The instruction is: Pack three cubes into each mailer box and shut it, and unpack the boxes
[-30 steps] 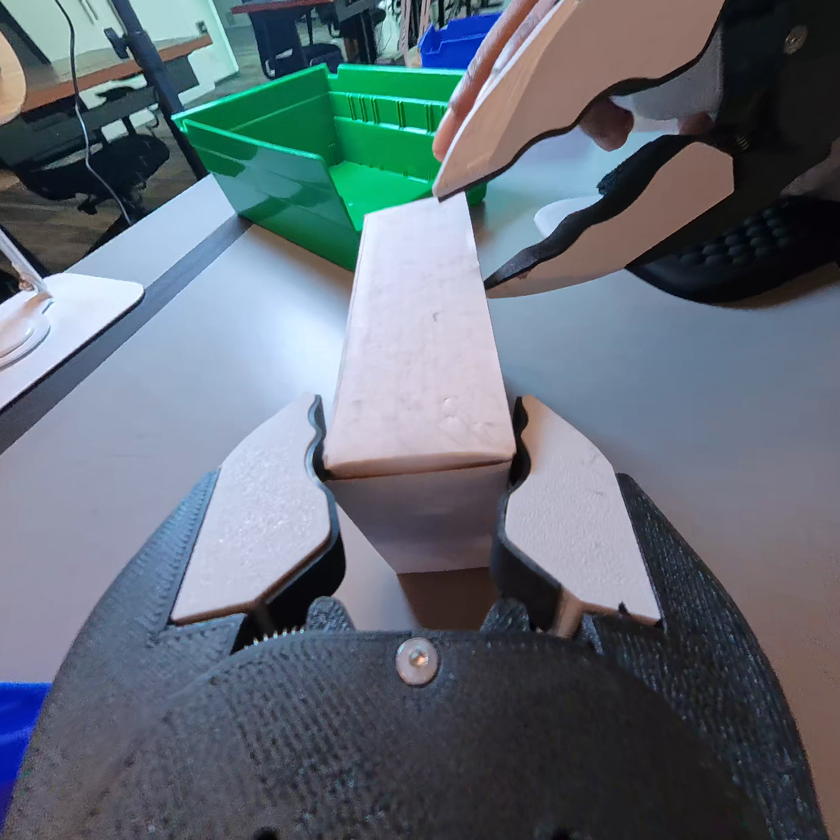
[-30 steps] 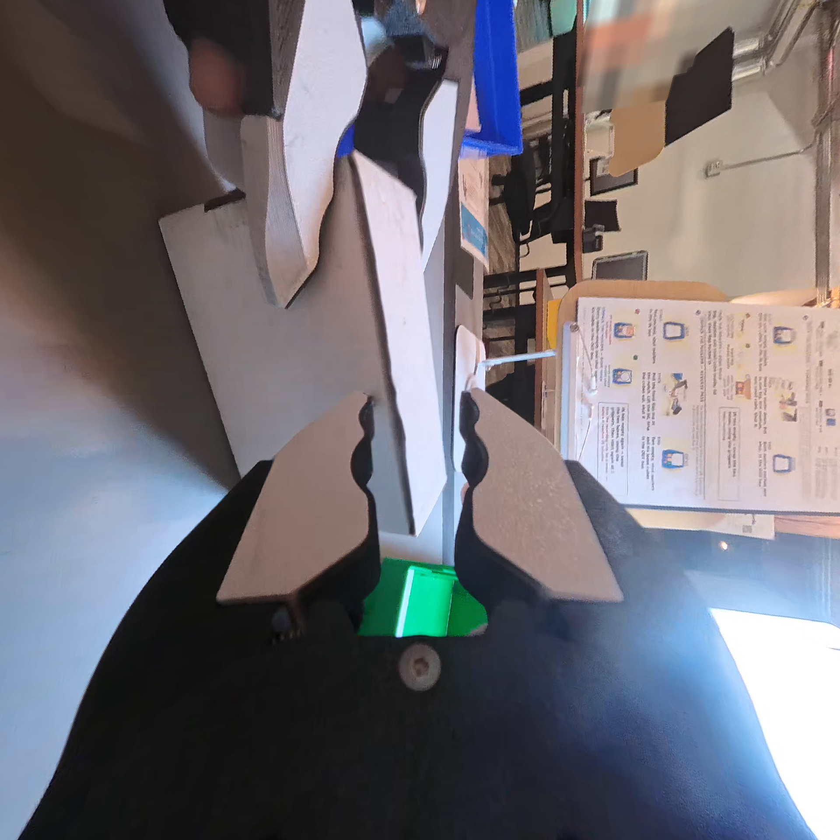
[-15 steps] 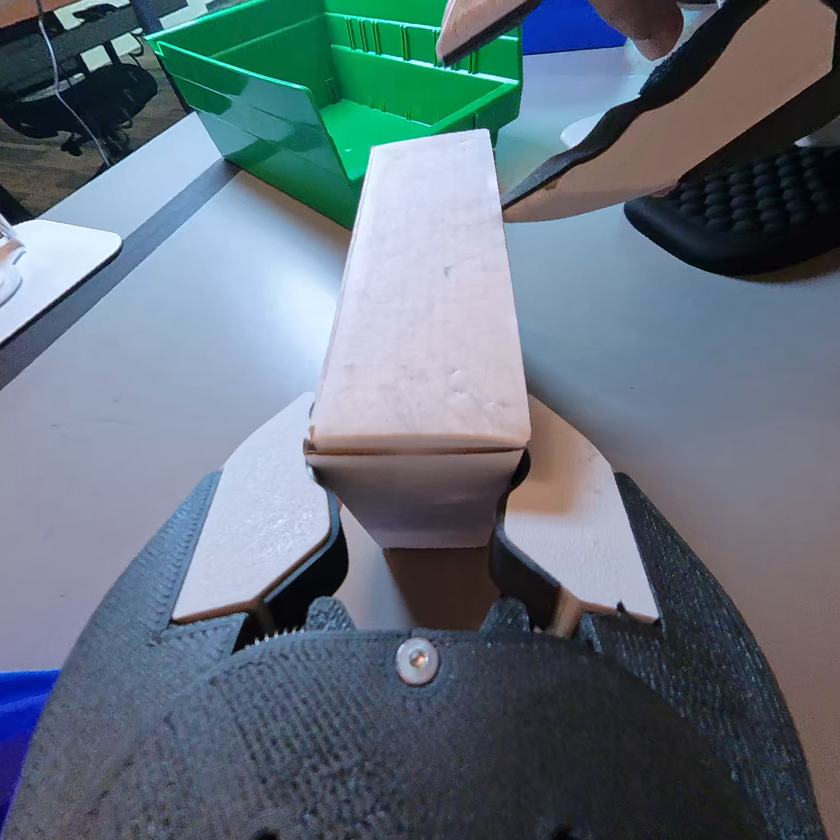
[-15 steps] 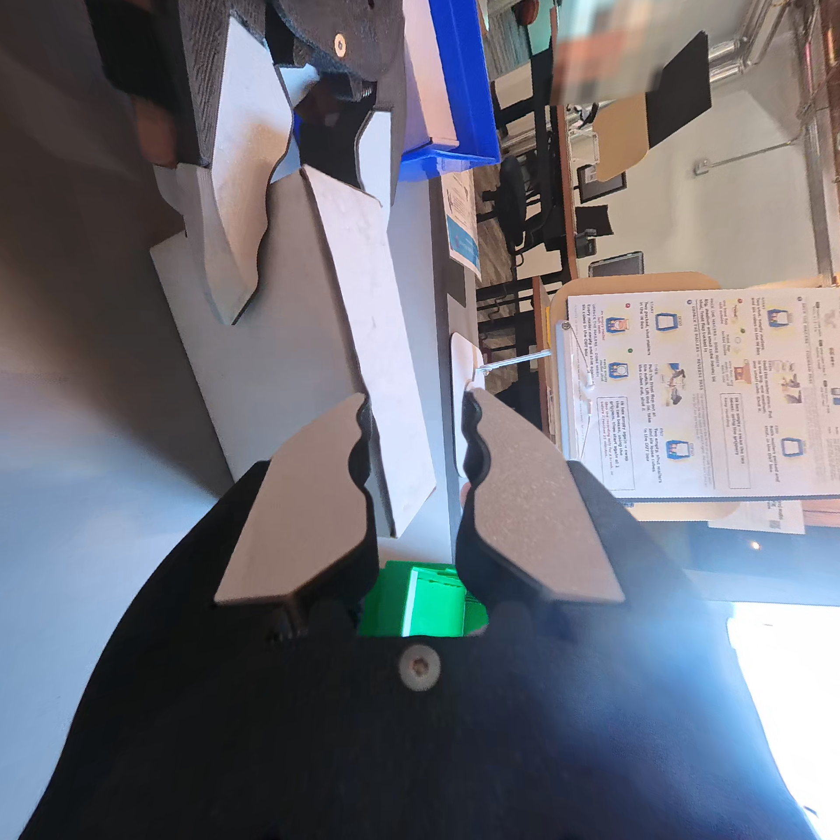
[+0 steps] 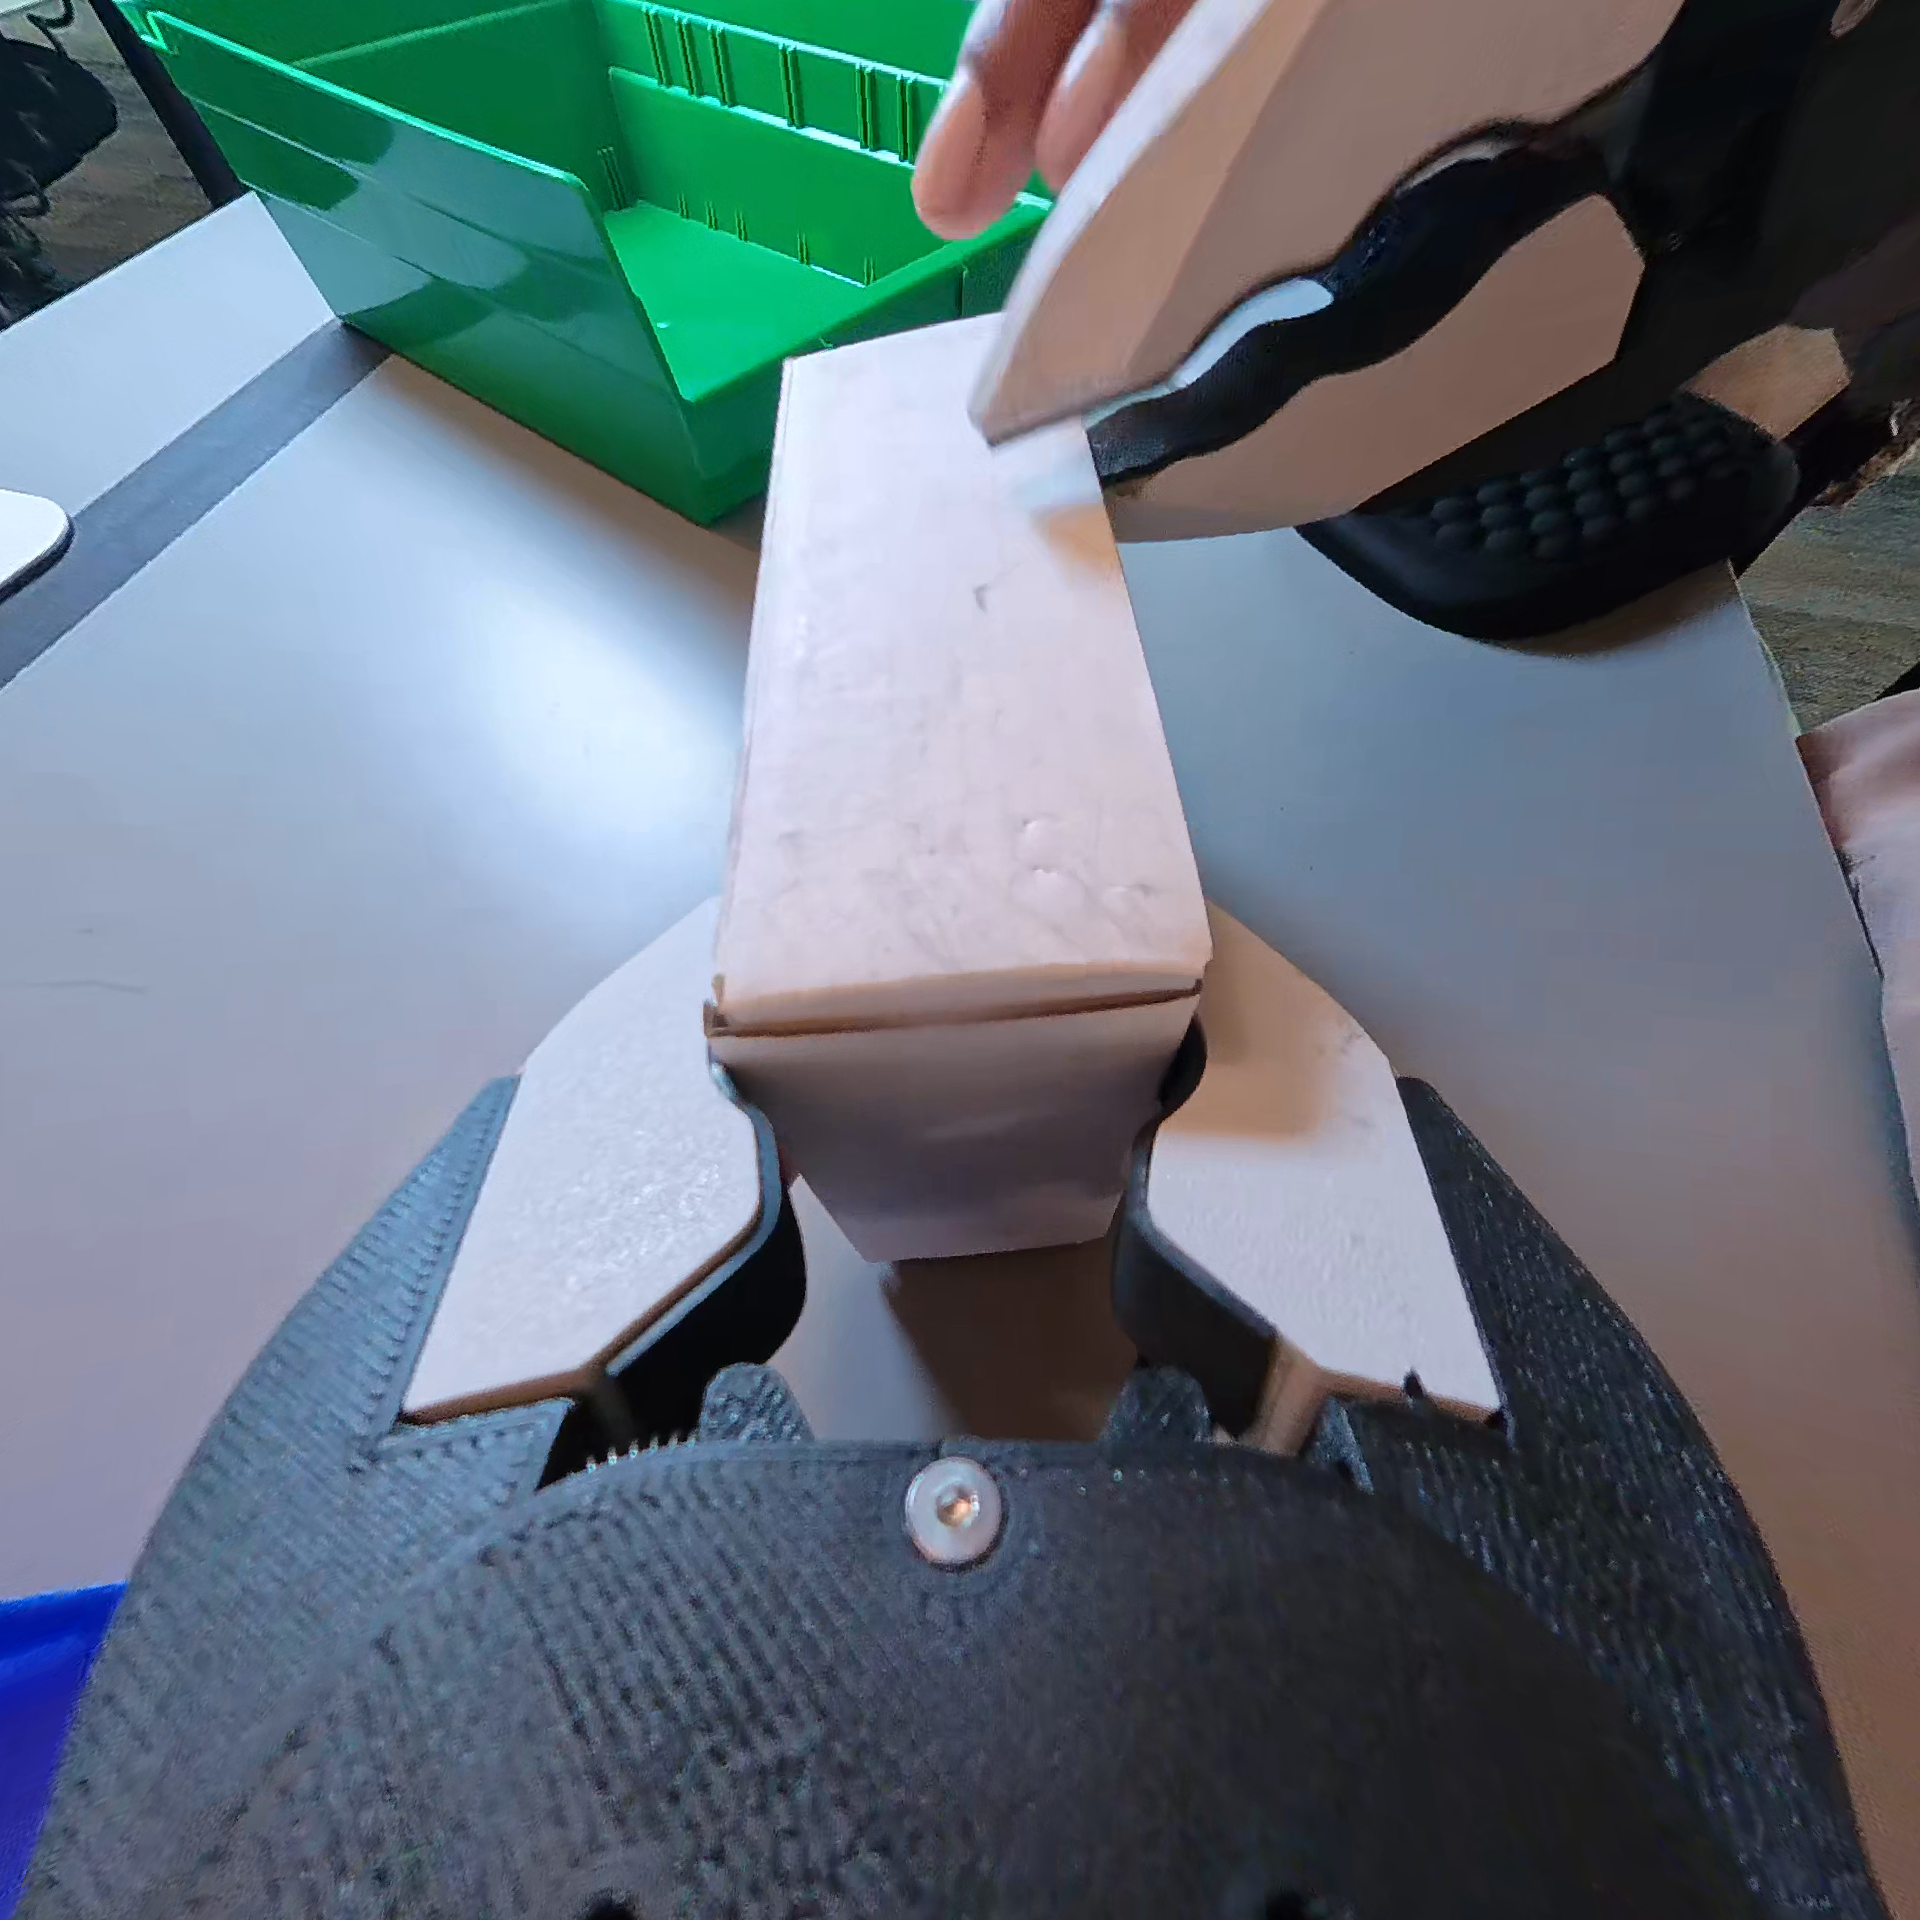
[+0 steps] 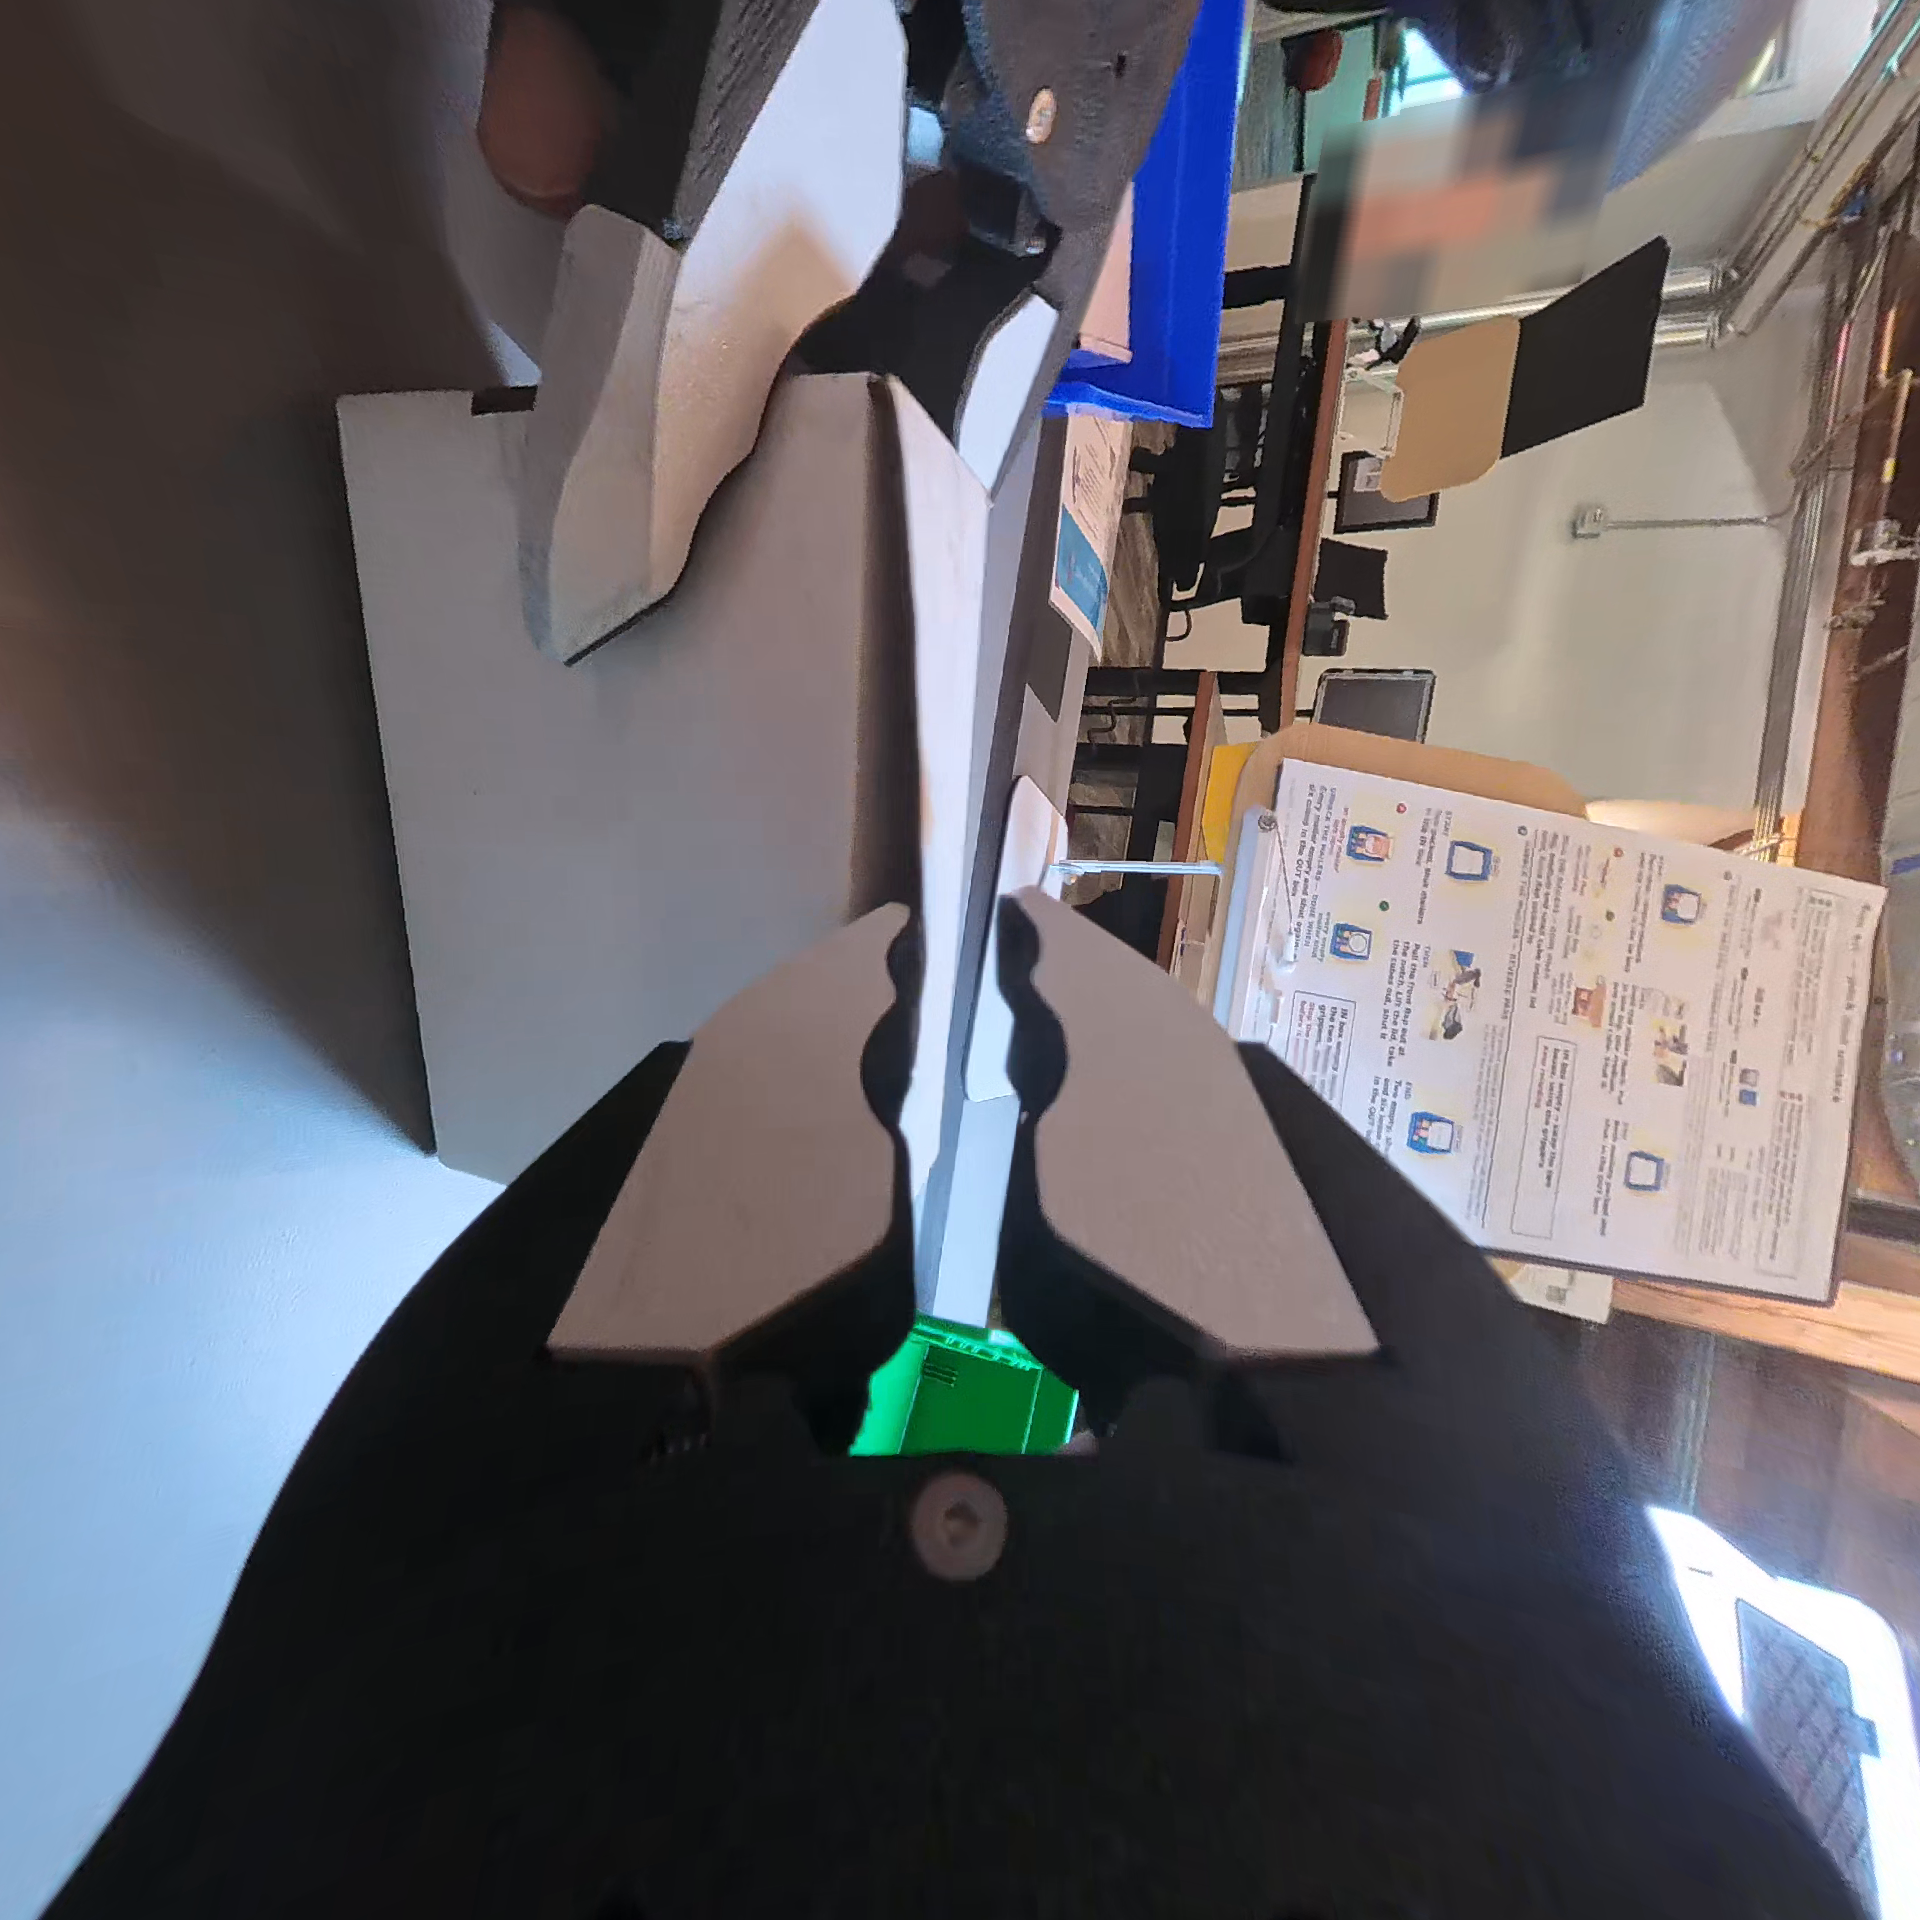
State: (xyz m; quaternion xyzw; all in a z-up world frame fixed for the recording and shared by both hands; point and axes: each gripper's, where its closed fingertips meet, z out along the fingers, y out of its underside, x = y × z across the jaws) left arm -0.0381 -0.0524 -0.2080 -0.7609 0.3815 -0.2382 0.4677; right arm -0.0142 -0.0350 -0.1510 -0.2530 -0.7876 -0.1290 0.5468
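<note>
A white mailer box (image 5: 956, 727) lies shut, lengthwise in front of me on the grey table (image 5: 364, 779). My left gripper (image 5: 961, 1039) is shut on its near end, one finger on each side. My right gripper (image 5: 1049, 457) comes in from the upper right with a hand behind it. Its fingers are almost together on a thin white flap at the box's far end. In the right wrist view the box (image 6: 644, 831) stands on edge. Its thin lid panel runs between my right gripper's (image 6: 956, 925) narrow fingers, and the left gripper (image 6: 821, 416) holds the far end. No cubes are in view.
An empty green bin (image 5: 499, 249) stands just beyond the box at the back left. A black dimpled pad (image 5: 1558, 520) lies at the right by the table edge. A blue bin (image 6: 1174, 208) sits behind the left gripper. An instruction sheet on a stand (image 6: 1538, 1039) is off the table. My hands' fingertips stand some 7 cm from each other.
My right gripper has come down onto the far end of the box and its fingers have narrowed on the flap. The left gripper keeps its hold; the box has shifted slightly toward the green bin.
</note>
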